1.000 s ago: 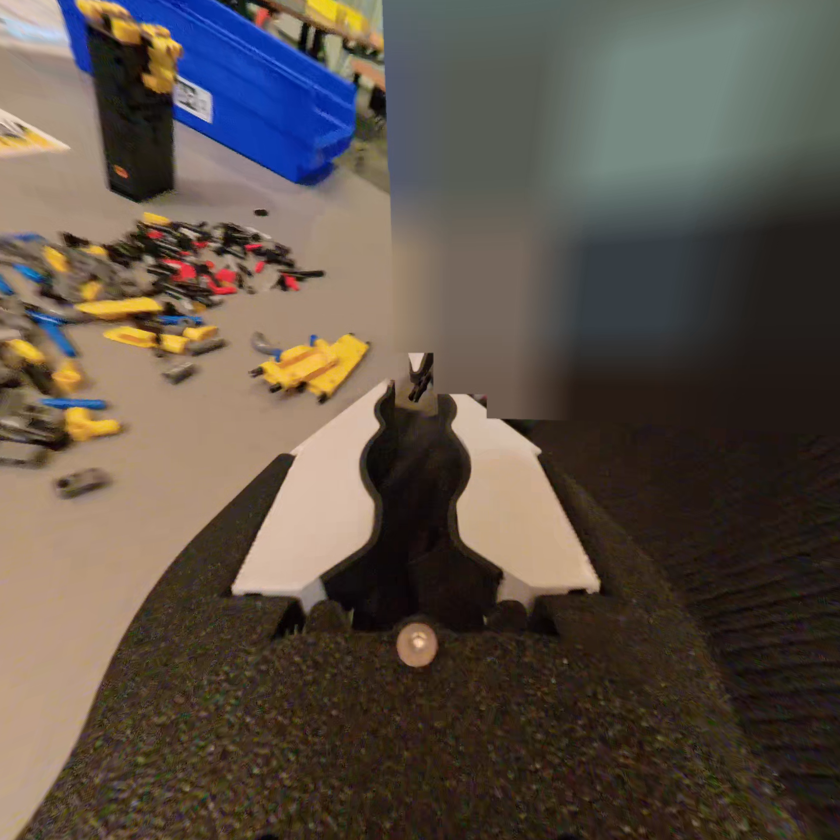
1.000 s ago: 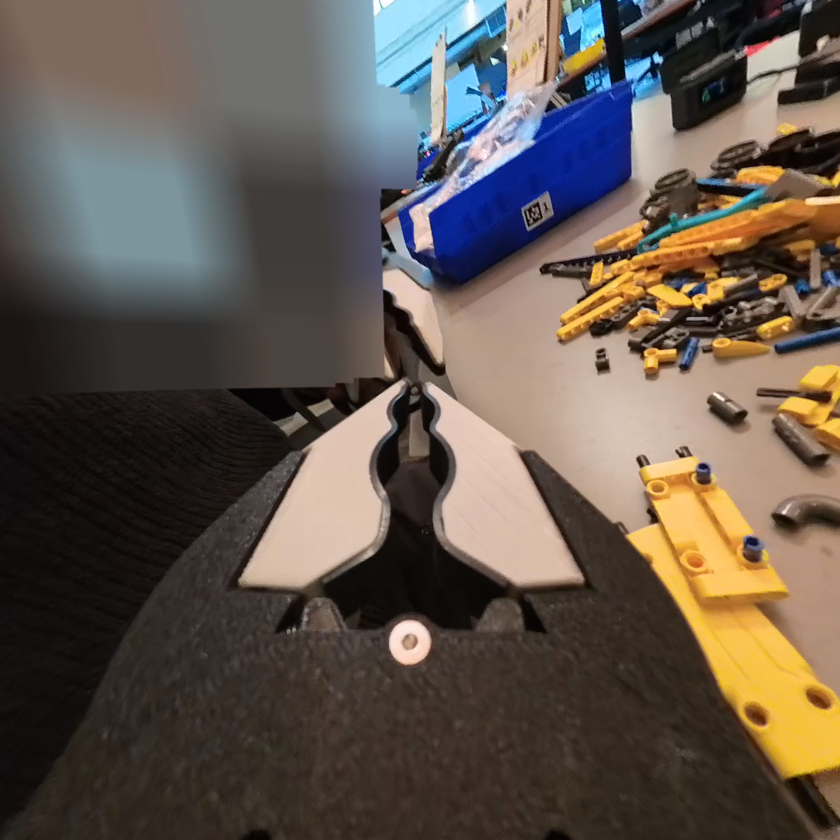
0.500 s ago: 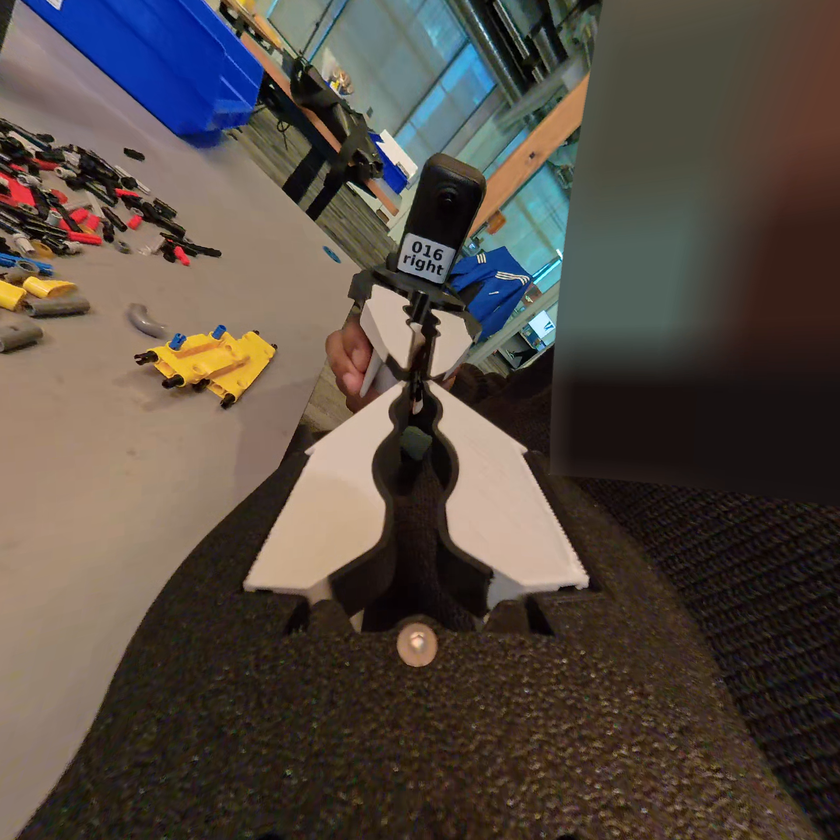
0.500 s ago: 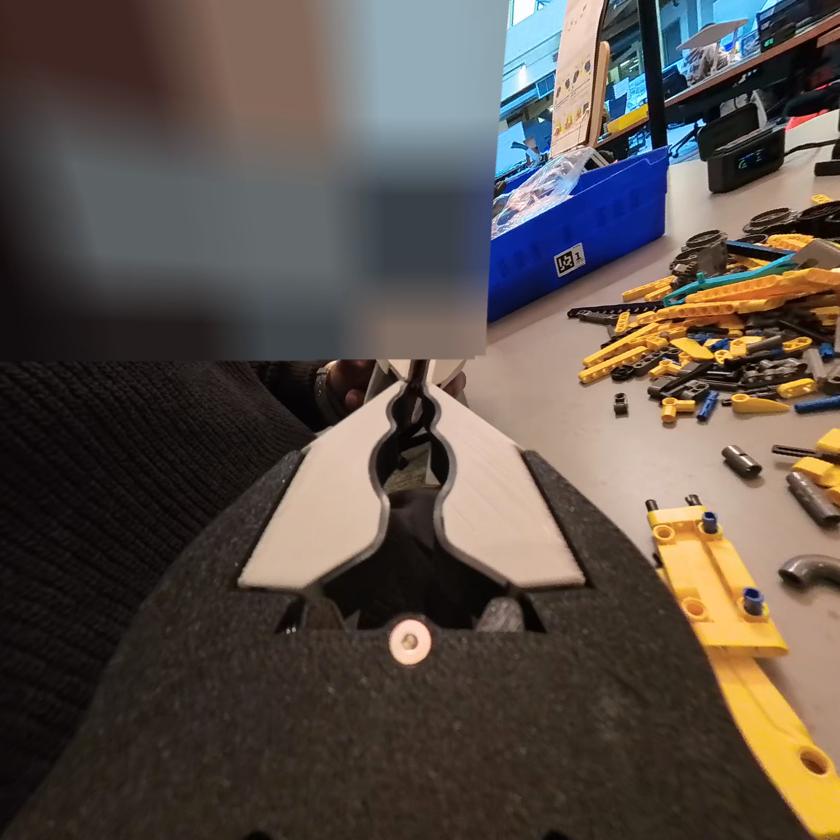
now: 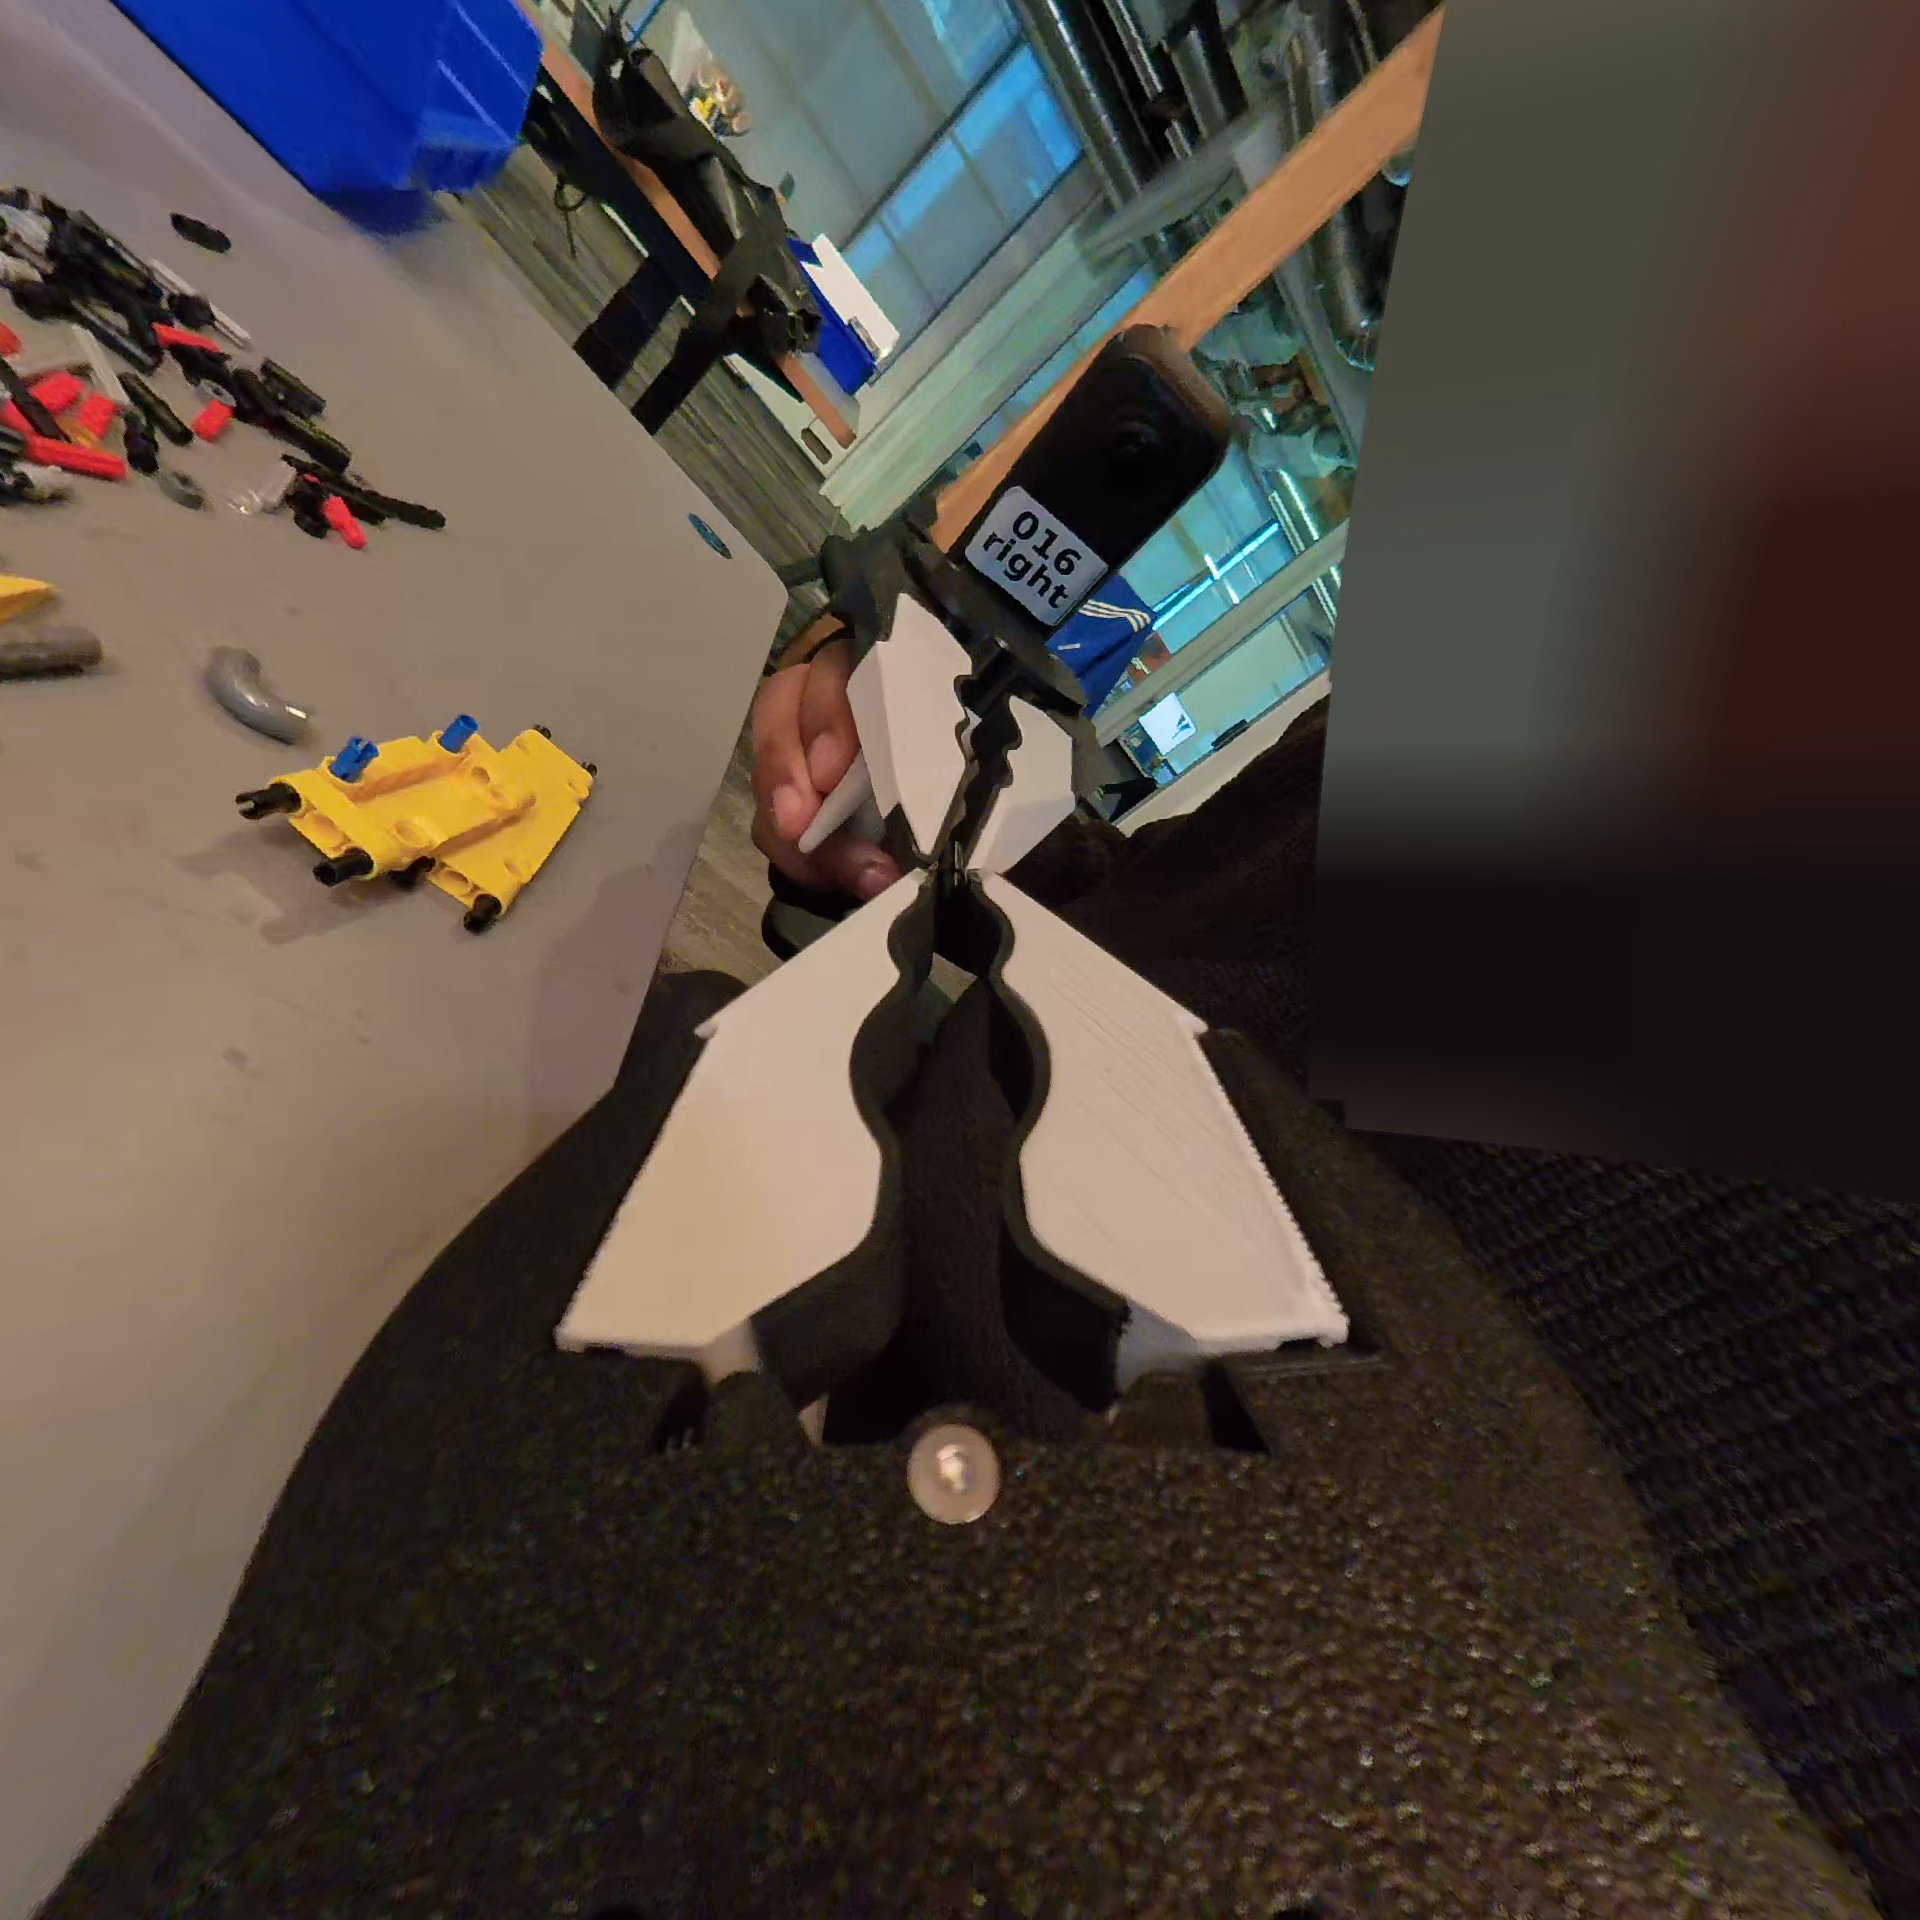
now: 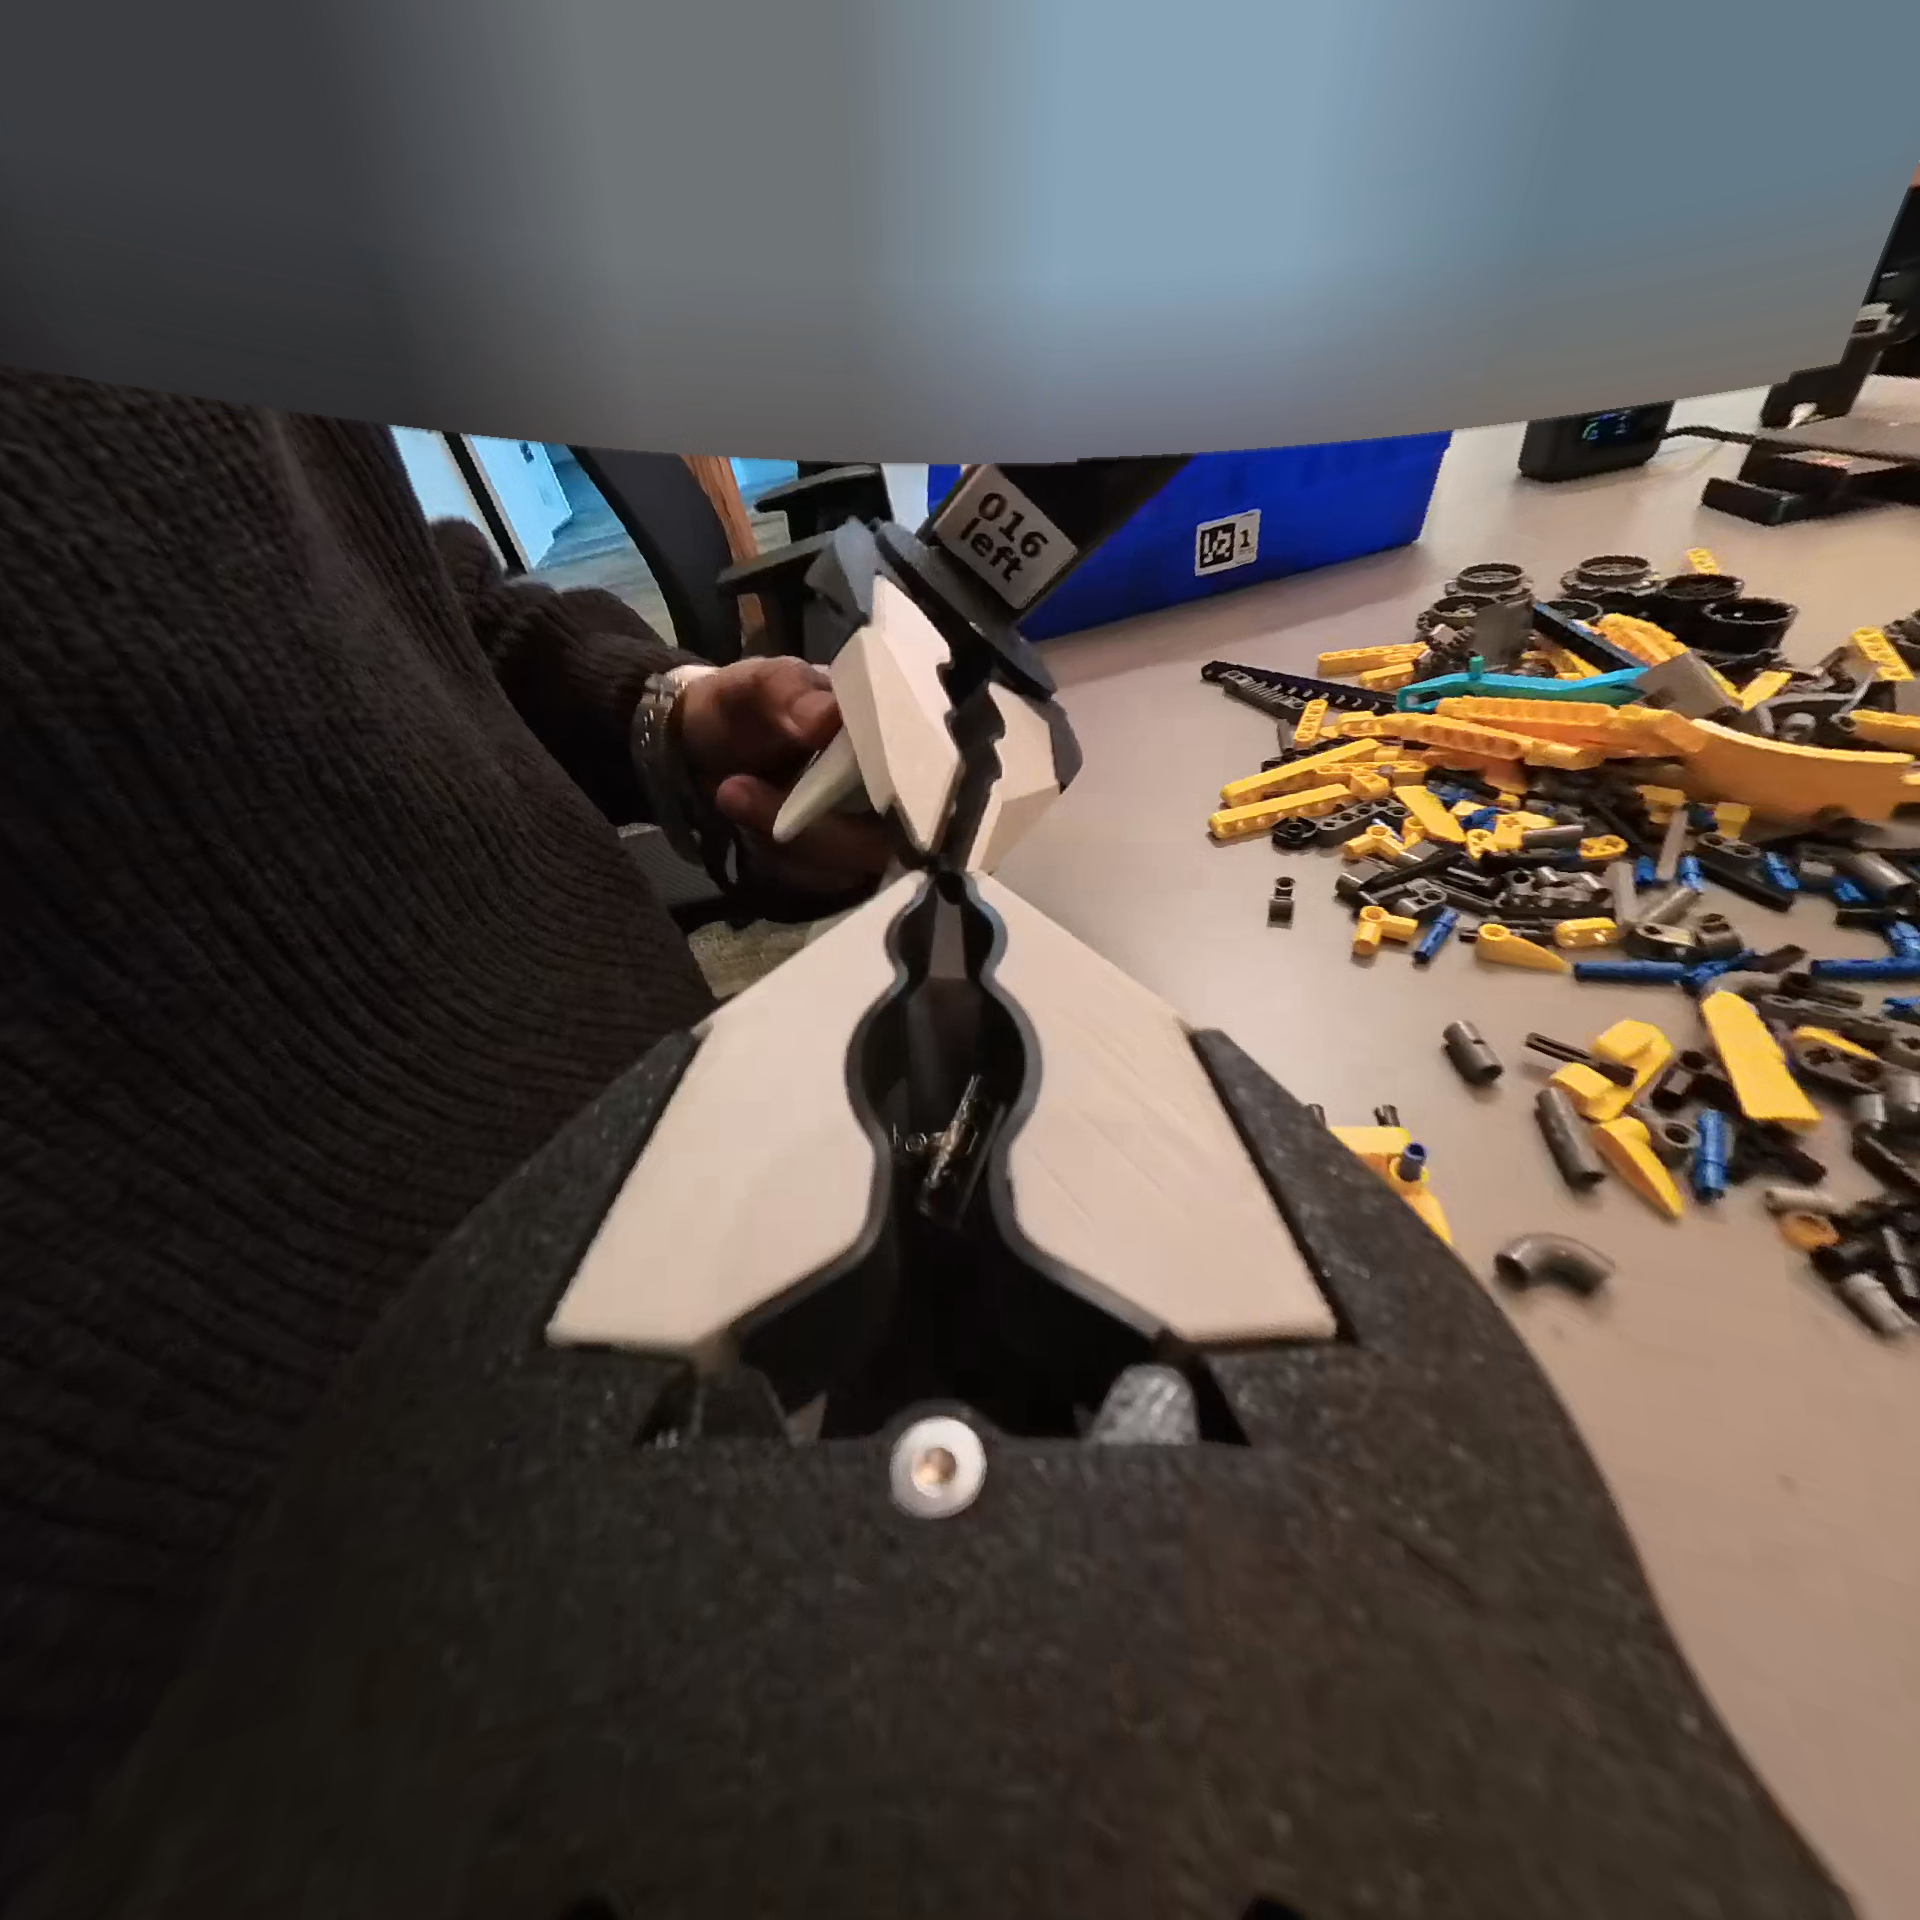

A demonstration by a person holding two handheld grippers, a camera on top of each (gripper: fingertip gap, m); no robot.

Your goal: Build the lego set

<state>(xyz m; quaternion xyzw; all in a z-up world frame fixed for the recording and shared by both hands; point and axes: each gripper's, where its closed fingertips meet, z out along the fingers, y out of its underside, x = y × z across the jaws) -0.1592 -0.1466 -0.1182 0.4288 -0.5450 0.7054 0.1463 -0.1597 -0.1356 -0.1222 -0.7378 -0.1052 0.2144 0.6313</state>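
Observation:
My left gripper point(image 5: 951, 885) is shut, with a small black piece point(image 5: 954, 864) pinched at its tips. My right gripper point(image 6: 940, 885) is shut too and meets it tip to tip, off the near table edge, in front of a person's black sweater. Whether the right one also grips the piece I cannot tell. The right gripper also shows in the left wrist view point(image 5: 961, 836), held by a hand point(image 5: 800, 769). The left gripper also shows in the right wrist view point(image 6: 935, 854), held by a hand point(image 6: 758, 727). Each carries a black camera with a label.
On the grey table point(image 5: 312, 1039) lie a yellow panel assembly with blue and black pins point(image 5: 426, 805), a grey curved tube point(image 5: 249, 696), and a heap of yellow, black and blue parts point(image 6: 1610, 790). A blue bin point(image 6: 1247, 520) stands at the back. Both grippers' tips are close together, under 4 cm apart.
Both grippers have turned away from the table toward each other and closed in, so their tips now meet. The left one still holds the small black piece.

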